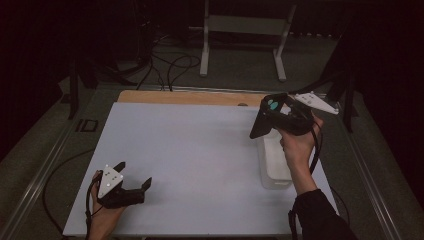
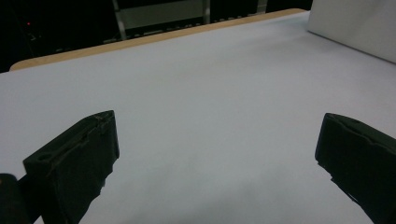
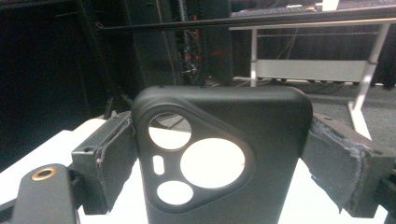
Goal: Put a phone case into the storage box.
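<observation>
**Right gripper holds a black phone case above the white bin**

In the high view the right gripper [image 1: 270, 117] is lifted over the far right part of the table [image 1: 200, 165], and it grips a black phone case [image 1: 263, 120]. The case hangs down from the jaws, tilted, just above the far end of a white plastic bin [image 1: 274, 167] that stands on the table near its right edge. The person's right hand [image 1: 298, 142] holds the gripper from below, with a dark sleeve [image 1: 320, 215] at the bottom of the picture.

In the right gripper view the two jaws are closed on the left and right sides of the phone case [image 3: 224, 158], one jaw pressing each edge. The case is upright here and shows its camera part: a rounded triangular frame with several cut-out holes, through which the pale surface behind is visible. Behind it there are a dark room and a white metal frame [image 3: 322, 70] on the floor.

The left gripper [image 1: 134, 176] lies low at the near left corner of the table, held by the left hand [image 1: 102, 212]. In the left gripper view its jaws stand wide apart with nothing between them, just the pale table surface [image 2: 210, 116]. The side of the white bin [image 2: 355, 25] appears in the upper right corner of that view, well apart from these jaws
</observation>
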Action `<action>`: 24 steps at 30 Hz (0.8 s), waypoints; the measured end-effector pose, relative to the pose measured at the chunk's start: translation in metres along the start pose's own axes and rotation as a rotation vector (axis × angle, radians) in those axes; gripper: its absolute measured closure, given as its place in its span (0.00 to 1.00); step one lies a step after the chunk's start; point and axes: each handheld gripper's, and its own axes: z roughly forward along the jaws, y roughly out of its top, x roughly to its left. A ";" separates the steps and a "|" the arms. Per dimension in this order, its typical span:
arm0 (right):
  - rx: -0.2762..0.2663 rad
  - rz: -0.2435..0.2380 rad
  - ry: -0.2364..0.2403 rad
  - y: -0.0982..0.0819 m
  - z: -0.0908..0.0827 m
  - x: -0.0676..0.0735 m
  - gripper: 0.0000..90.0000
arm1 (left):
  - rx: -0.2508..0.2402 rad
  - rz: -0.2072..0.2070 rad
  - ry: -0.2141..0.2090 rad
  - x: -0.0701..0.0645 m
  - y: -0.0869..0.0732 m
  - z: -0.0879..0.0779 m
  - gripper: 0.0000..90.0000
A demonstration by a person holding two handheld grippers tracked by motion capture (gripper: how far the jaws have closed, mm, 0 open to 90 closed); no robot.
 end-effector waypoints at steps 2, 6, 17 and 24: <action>0.000 0.002 -0.012 0.000 0.002 -0.003 0.16 | 0.001 0.001 -0.001 0.000 0.000 0.000 0.00; 0.005 0.005 -0.030 -0.001 0.006 -0.008 0.16 | 0.001 0.000 -0.002 0.000 0.000 0.001 0.00; 0.017 0.007 -0.094 -0.004 0.015 -0.022 0.16 | 0.003 0.000 -0.001 -0.001 0.000 0.001 0.00; 0.023 -0.006 -0.146 -0.001 0.019 -0.032 0.16 | 0.003 0.000 -0.001 -0.001 0.000 0.001 0.00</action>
